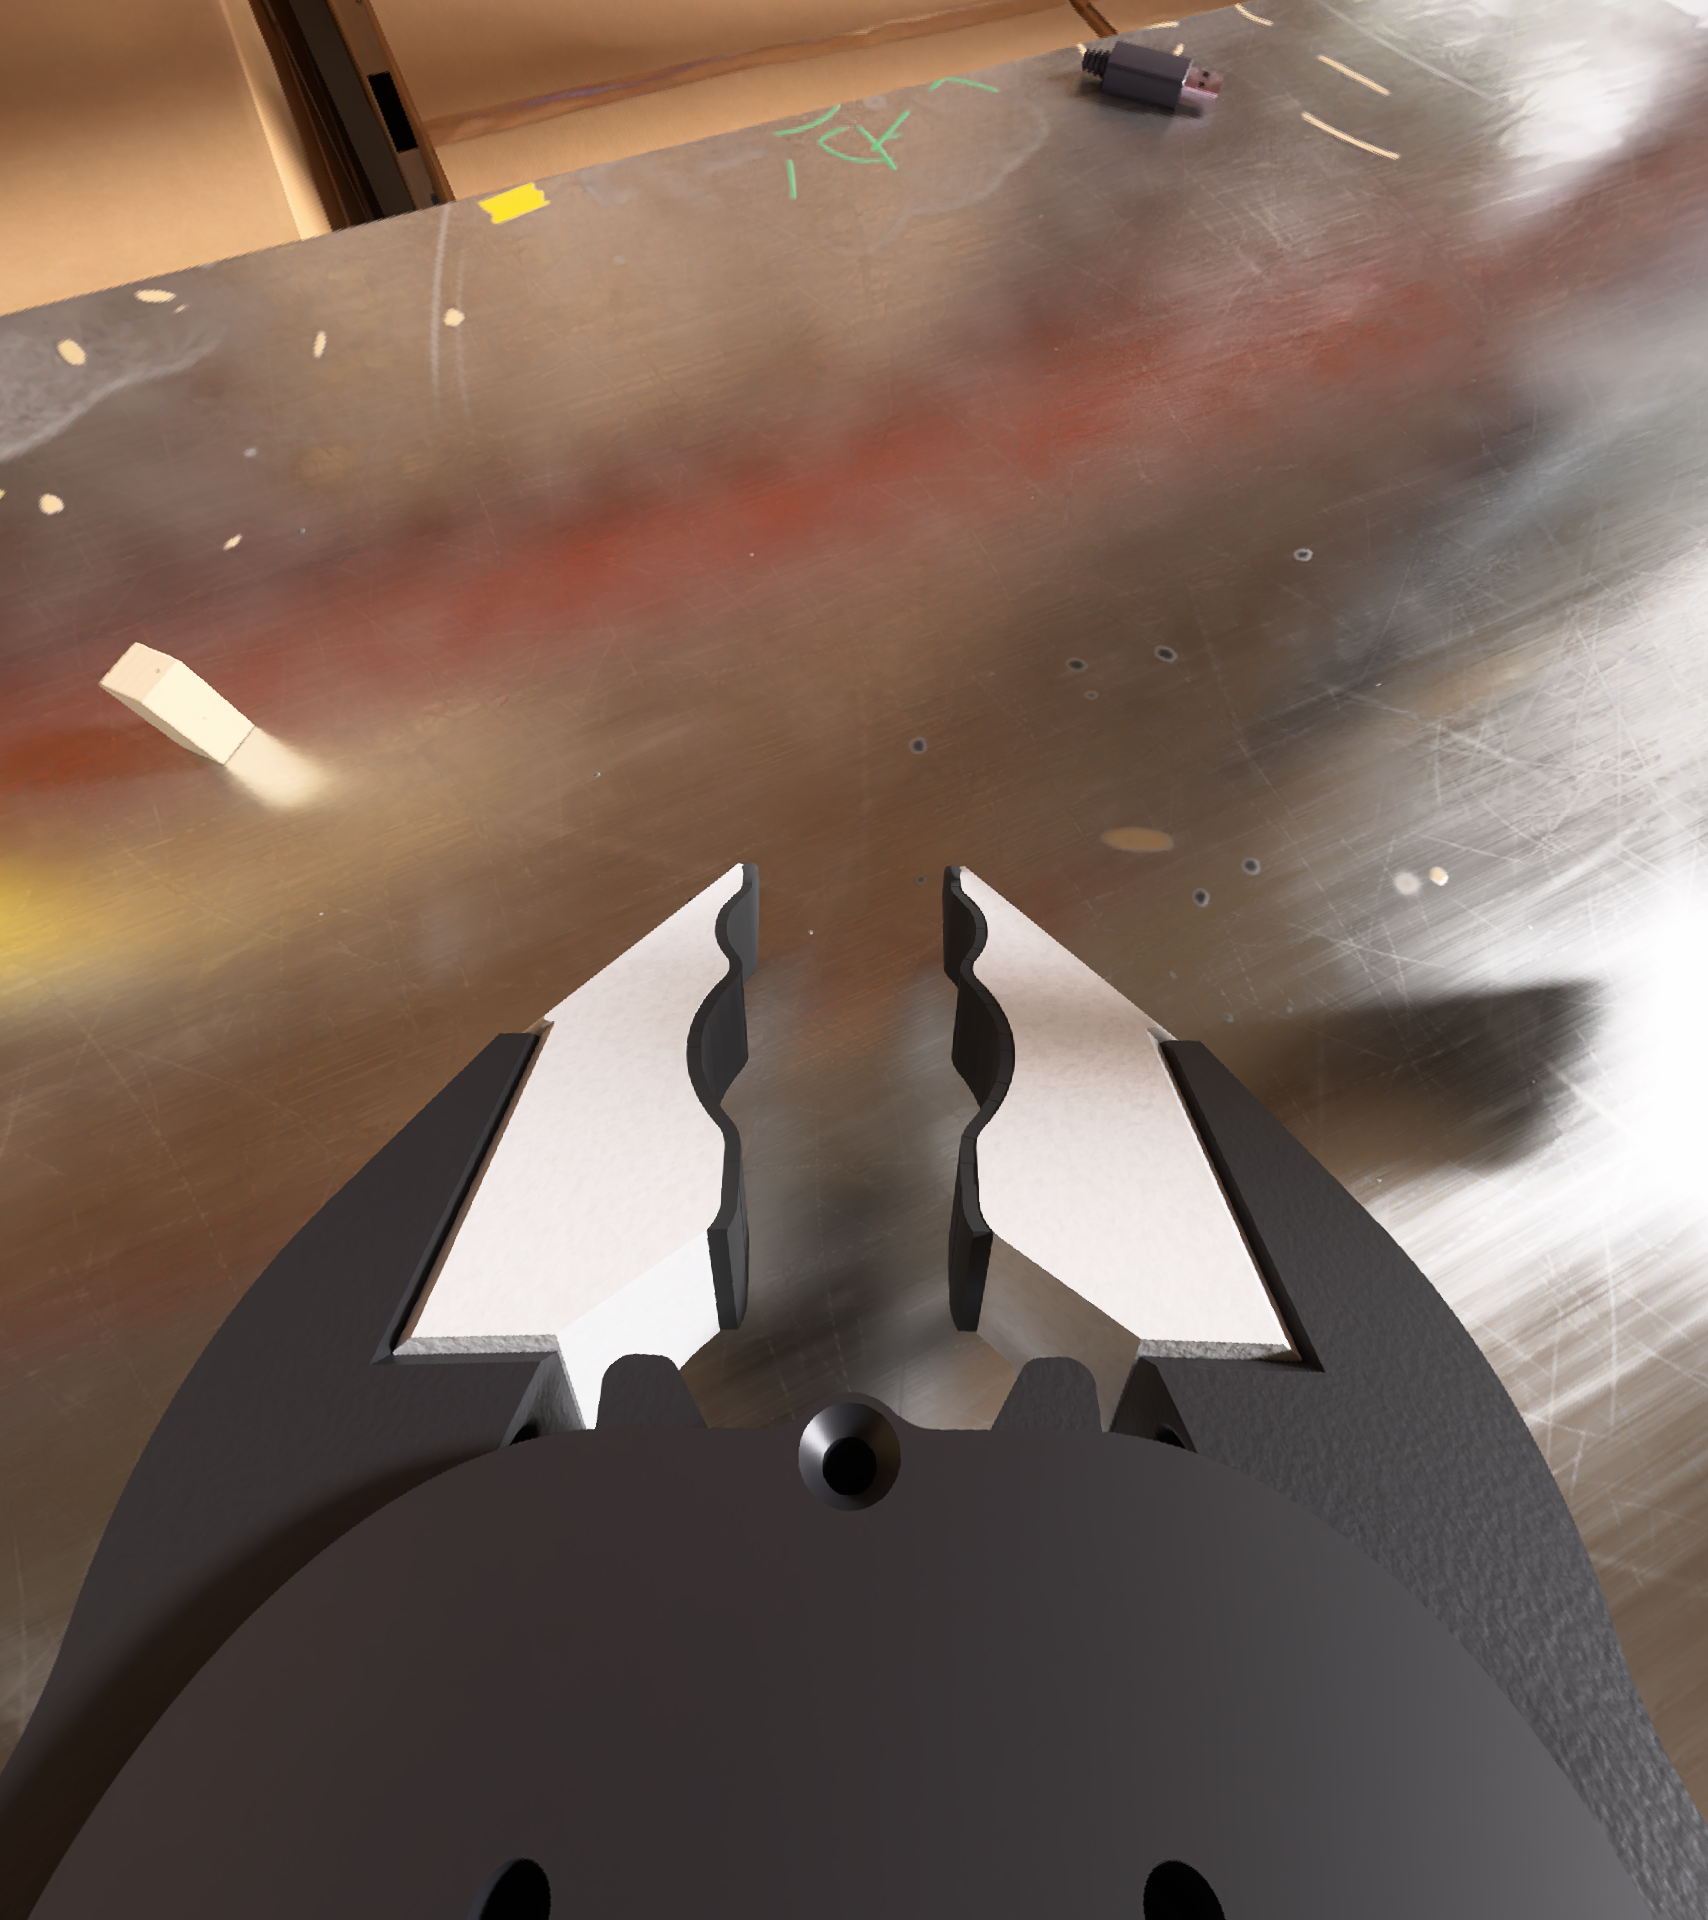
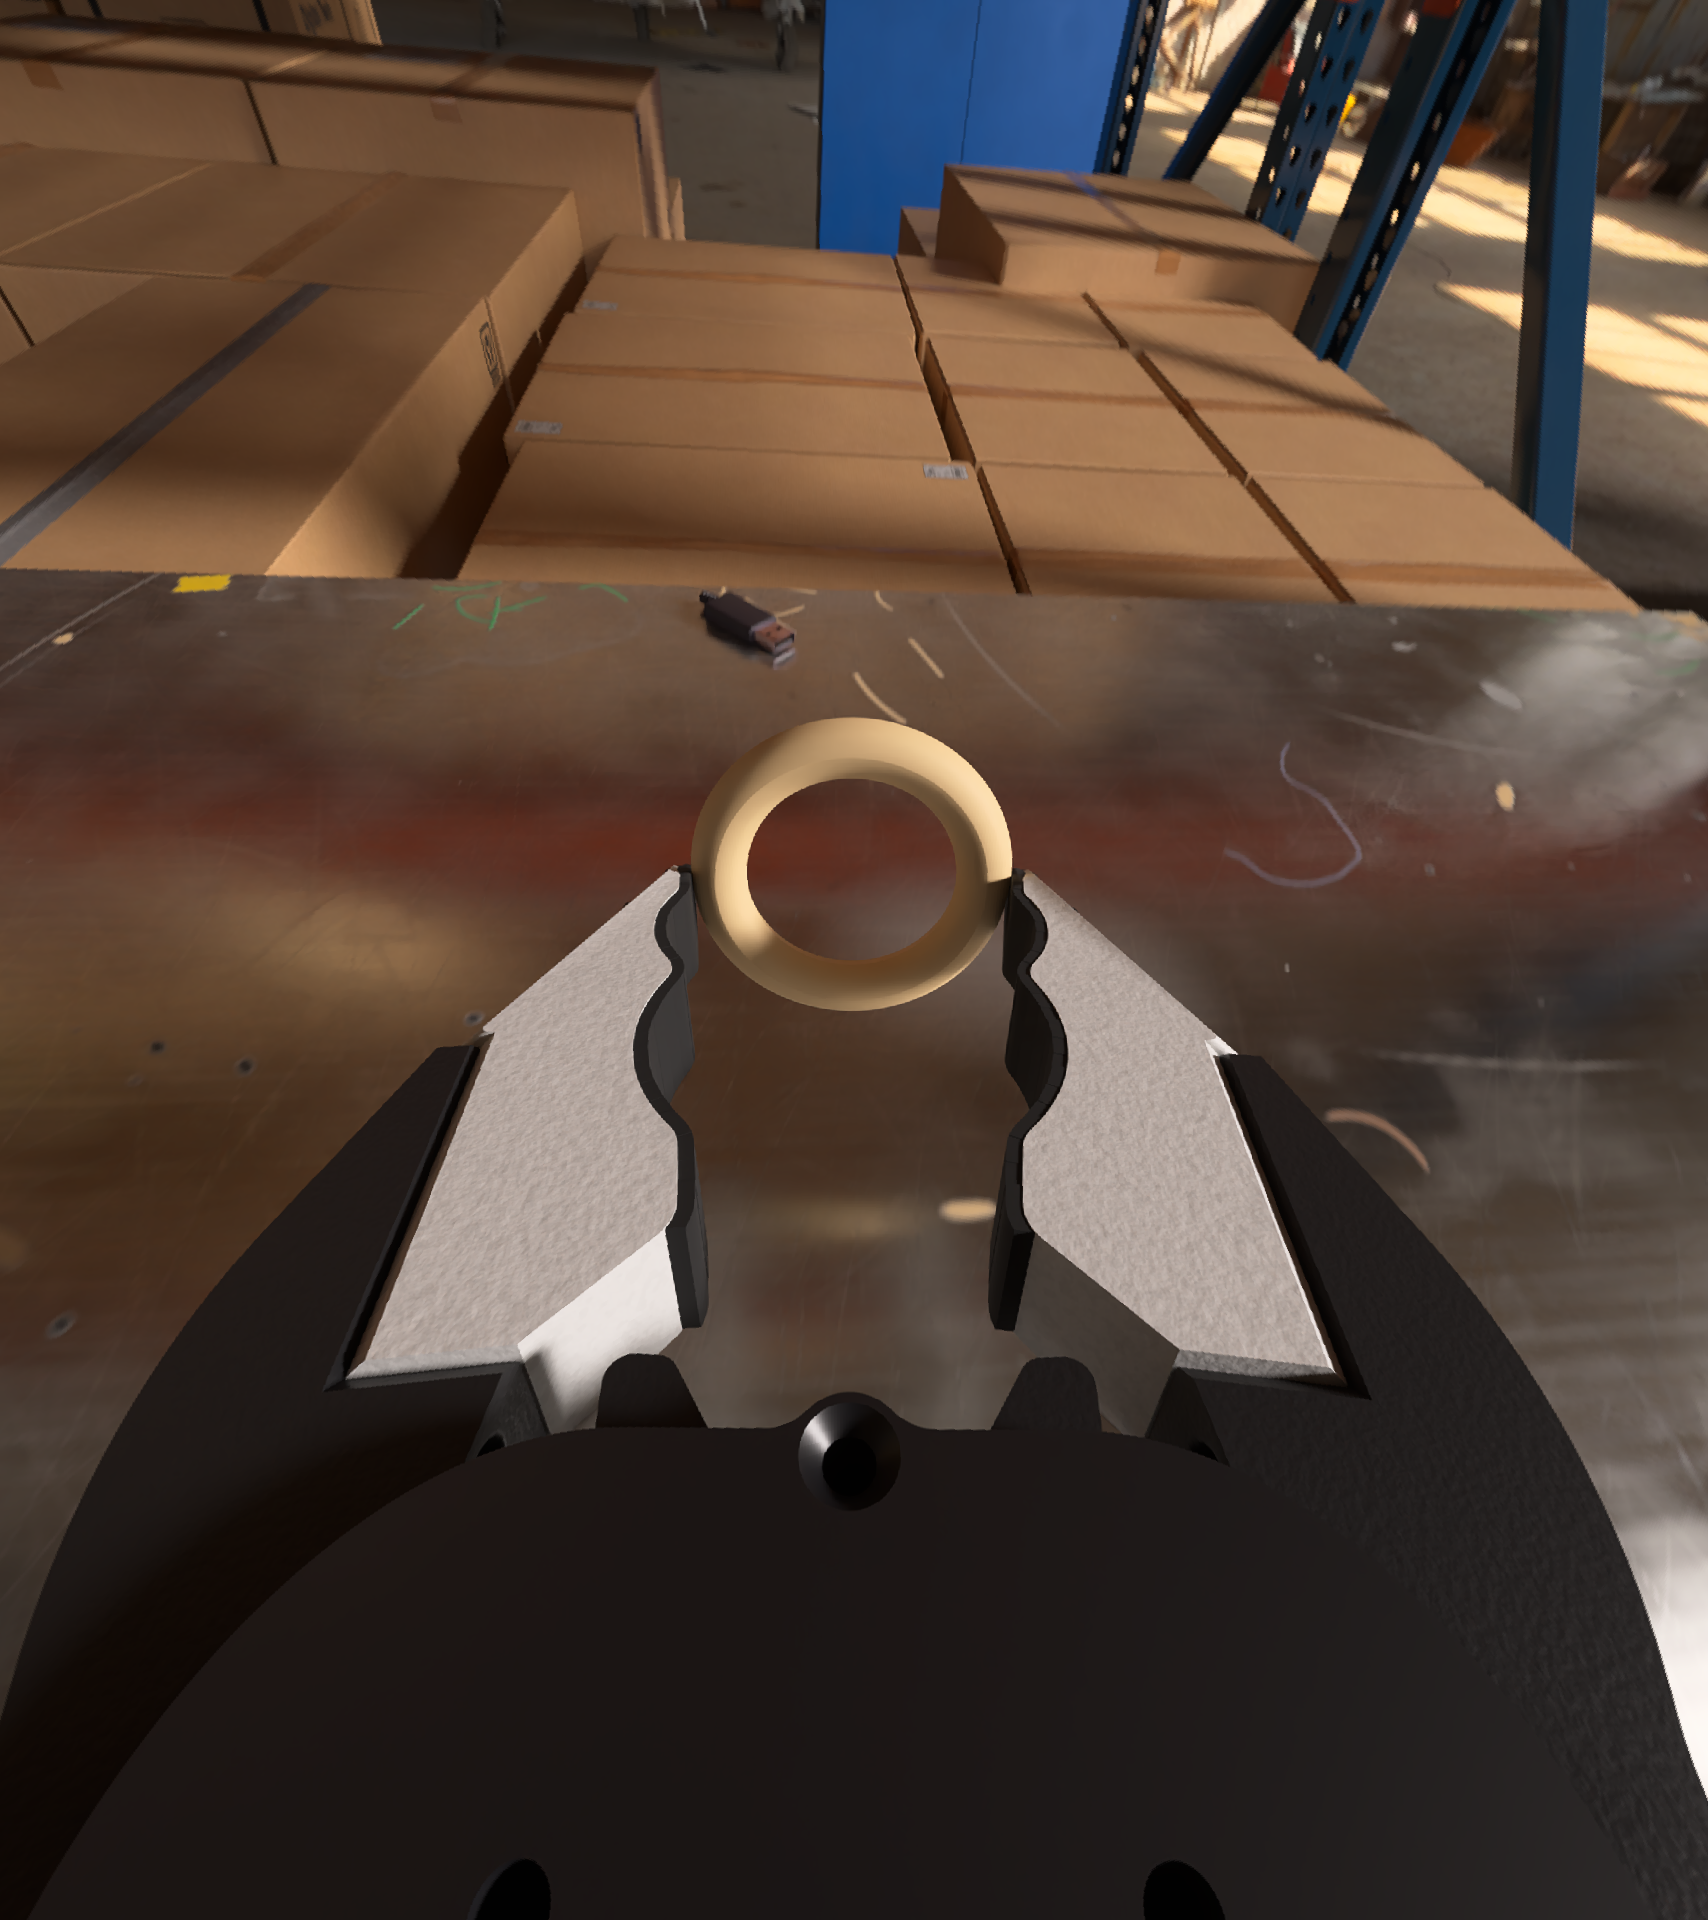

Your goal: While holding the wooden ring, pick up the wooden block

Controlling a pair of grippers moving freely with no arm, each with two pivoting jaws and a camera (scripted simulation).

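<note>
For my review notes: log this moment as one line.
right gripper: shut on wooden ring | left gripper: open, empty | wooden block: on table, left of it

The pale wooden ring [image 2: 851,862] sits pinched by its outer rim between my right gripper's [image 2: 851,883] fingertips, its hole facing me. The cream wooden block [image 1: 177,703] lies flat on the metal table [image 1: 933,520], off to my left.

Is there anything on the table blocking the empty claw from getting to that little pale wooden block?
Nothing visible. The left gripper is open and empty, and only bare scratched metal table lies between it and the pale rectangular wooden block, ahead to its left.
</note>
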